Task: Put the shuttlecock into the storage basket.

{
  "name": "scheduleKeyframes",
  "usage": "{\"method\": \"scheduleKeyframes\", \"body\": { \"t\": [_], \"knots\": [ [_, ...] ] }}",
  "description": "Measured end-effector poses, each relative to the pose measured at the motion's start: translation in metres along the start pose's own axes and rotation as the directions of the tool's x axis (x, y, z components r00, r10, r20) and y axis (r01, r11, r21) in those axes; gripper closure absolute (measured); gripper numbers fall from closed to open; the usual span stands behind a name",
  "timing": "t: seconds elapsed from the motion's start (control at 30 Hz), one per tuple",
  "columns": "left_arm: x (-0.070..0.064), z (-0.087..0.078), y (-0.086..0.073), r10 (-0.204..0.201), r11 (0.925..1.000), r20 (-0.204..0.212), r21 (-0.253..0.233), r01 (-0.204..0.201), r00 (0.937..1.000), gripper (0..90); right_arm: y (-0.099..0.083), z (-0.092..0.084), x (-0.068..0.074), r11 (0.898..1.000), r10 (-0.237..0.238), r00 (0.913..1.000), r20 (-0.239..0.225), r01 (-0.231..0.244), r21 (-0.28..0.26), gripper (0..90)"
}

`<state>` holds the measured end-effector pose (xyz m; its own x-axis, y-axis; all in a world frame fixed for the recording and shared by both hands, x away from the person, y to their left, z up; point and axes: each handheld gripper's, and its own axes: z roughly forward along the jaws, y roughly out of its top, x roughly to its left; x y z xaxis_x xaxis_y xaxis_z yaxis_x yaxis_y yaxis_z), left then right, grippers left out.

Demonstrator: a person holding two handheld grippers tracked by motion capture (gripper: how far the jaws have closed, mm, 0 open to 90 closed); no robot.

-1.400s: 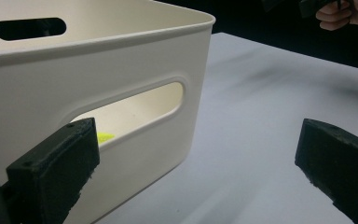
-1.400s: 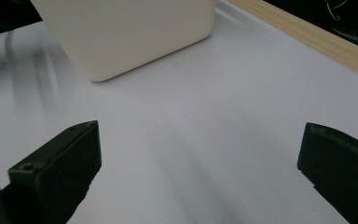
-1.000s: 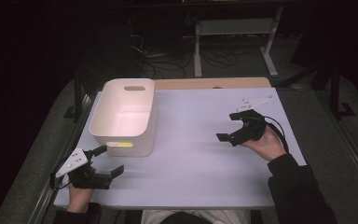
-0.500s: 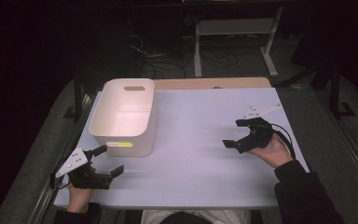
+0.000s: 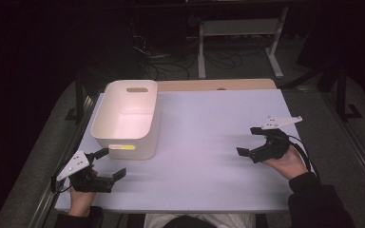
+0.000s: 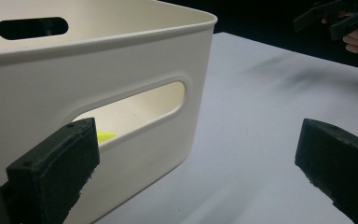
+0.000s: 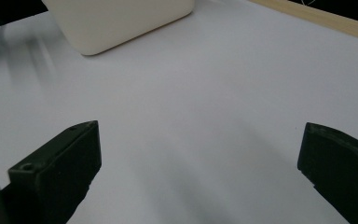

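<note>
A cream plastic bin [image 5: 126, 118] with handle slots stands on the left half of the white table [image 5: 204, 142]. Something yellow [image 6: 103, 136] shows through its near handle slot [image 5: 122, 147]. My left gripper [image 5: 110, 164] rests open at the front left, just before the bin's near wall [image 6: 98, 88], nothing between its jaws. My right gripper [image 5: 250, 141] is open at the right side of the table, low over bare surface, jaws pointing left toward the bin [image 7: 121, 21]. The right hand and its gripper [image 6: 340, 21] appear far off in the left gripper view.
A wooden strip [image 5: 214, 84] runs along the table's far edge. Beyond it stand a metal frame [image 5: 240, 33] and cables [image 5: 161, 61] on a dark floor. Dark rails flank the table on both sides.
My right gripper has drawn back toward the person and to the right, dropping lower over the table. The left gripper and the bin have stayed put.
</note>
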<state>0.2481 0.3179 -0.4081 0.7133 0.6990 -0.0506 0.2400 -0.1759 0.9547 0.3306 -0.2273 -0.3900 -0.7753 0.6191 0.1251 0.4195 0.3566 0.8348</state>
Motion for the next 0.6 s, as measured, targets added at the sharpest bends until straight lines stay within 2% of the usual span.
{"method": "scheduleKeyframes", "body": {
  "t": [0.27,0.6],
  "knots": [
    [0.000,0.000,0.000,0.000,1.0000,0.001,0.000,0.000,1.0000,0.0,-0.020,-0.005,-0.001,1.000,0.024,0.9995,0.018,-0.024,0.001,0.0],
    [0.000,0.000,0.000,0.000,1.0000,0.001,0.000,0.000,1.0000,0.0,-0.033,-0.014,-0.003,0.999,0.046,0.9984,0.031,-0.046,-0.012,0.0]
  ]
}}
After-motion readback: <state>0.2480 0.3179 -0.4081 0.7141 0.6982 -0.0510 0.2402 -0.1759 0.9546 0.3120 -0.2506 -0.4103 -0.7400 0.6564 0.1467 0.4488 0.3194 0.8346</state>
